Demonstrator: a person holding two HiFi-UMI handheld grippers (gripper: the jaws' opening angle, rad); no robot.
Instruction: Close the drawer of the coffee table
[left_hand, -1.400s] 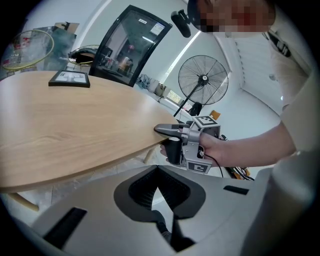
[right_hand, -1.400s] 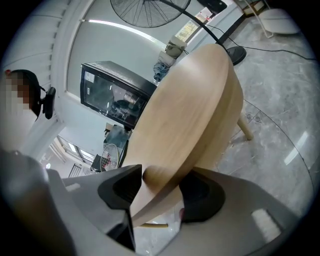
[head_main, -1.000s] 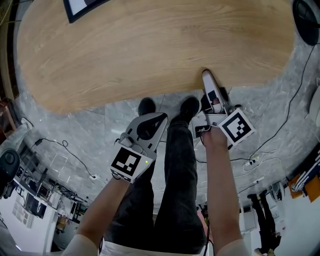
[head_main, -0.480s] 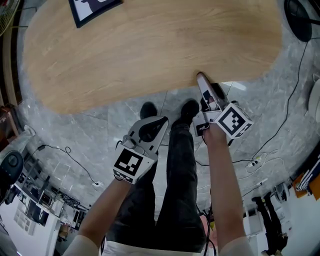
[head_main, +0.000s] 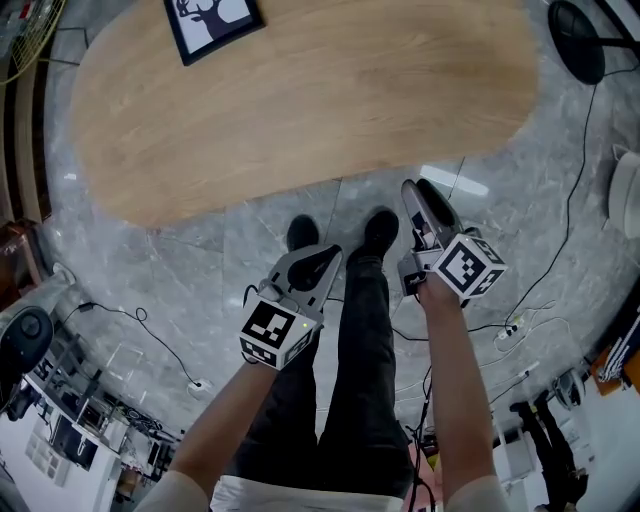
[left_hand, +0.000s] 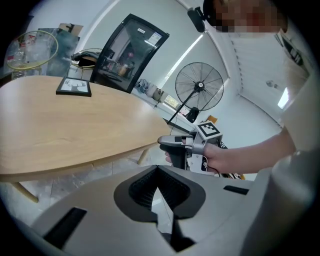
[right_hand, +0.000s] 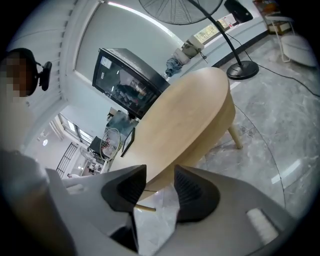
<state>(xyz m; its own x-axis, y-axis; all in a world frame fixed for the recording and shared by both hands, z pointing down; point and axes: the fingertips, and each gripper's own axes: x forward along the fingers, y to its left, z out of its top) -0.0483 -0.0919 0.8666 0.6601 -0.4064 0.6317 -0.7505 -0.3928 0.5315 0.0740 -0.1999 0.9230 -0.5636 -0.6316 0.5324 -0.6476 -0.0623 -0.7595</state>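
Beyond coffee table (left_hand: 75, 125), glass-fronted cabinet (left_hand: 127, 55), fan (left_hand: 199, 92)

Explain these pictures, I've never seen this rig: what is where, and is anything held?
No robot: a person holds a two-jaw gripper in each hand. The head view looks steeply down at the wooden table, where a picture frame lies. The other two views ride on the grippers and look along their jaws. The left gripper is shut and empty. The right gripper is off the table's edge; its jaws stand apart, have just been closing, and hold nothing. No open drawer shows.
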